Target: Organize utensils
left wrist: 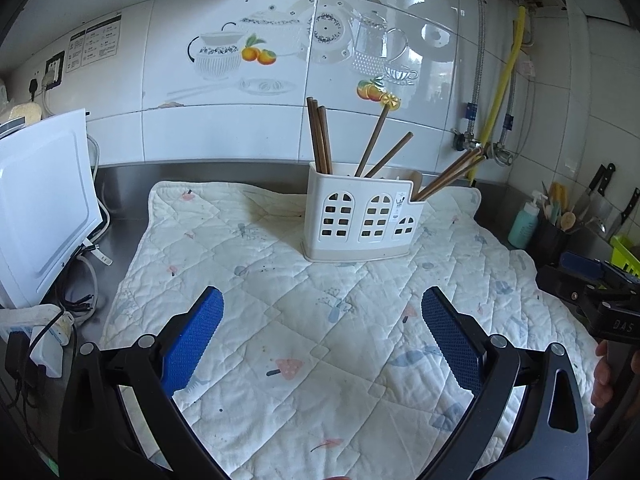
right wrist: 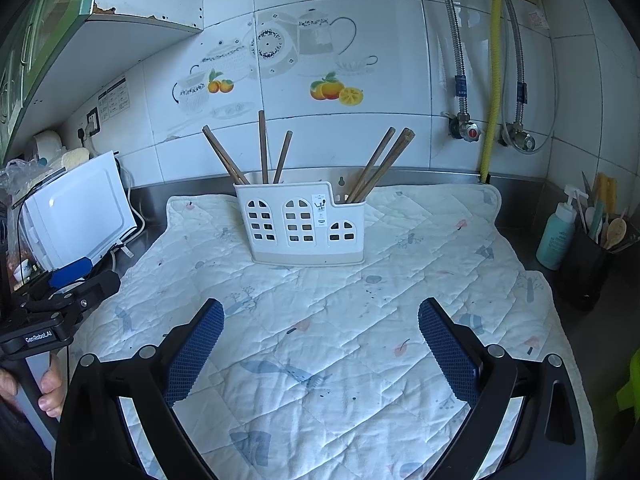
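A white utensil holder (left wrist: 360,216) with window-shaped holes stands at the back of a quilted mat (left wrist: 312,320); it also shows in the right wrist view (right wrist: 306,226). Several brown chopsticks (left wrist: 320,136) stand in its compartments, some leaning right (right wrist: 380,164). My left gripper (left wrist: 322,332) is open and empty above the mat, in front of the holder. My right gripper (right wrist: 320,344) is open and empty, also in front of the holder. Each gripper shows at the edge of the other's view: the right one (left wrist: 592,288), the left one (right wrist: 60,292).
A white appliance (left wrist: 40,204) with cables and a power strip stands at the left. At the right stand a teal pump bottle (right wrist: 558,236), a dark pot of spoons (right wrist: 592,264) and knives (left wrist: 600,188). Pipes and valves run down the tiled wall (right wrist: 464,128).
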The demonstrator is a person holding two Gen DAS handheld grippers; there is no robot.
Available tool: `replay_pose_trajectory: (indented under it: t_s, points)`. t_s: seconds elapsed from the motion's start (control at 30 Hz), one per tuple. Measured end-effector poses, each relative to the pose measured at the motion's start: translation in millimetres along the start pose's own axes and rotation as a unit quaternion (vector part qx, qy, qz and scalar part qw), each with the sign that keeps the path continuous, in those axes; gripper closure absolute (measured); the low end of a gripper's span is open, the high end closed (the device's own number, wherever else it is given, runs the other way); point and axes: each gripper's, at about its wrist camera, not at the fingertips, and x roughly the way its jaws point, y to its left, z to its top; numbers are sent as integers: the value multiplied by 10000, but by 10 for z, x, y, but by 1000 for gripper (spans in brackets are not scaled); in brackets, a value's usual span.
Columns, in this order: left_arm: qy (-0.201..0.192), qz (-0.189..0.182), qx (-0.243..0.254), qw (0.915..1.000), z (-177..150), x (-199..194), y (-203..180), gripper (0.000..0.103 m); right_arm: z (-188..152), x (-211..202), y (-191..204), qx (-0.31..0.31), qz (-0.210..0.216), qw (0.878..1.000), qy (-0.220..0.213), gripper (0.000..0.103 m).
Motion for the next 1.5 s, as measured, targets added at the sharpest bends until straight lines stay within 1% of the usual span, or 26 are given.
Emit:
replay_pose_trajectory:
  t_s: [1.5]
  points:
    - [123, 10, 138, 9998, -59, 18, -55, 5, -35, 17, 50, -2, 129, 9999, 52, 8]
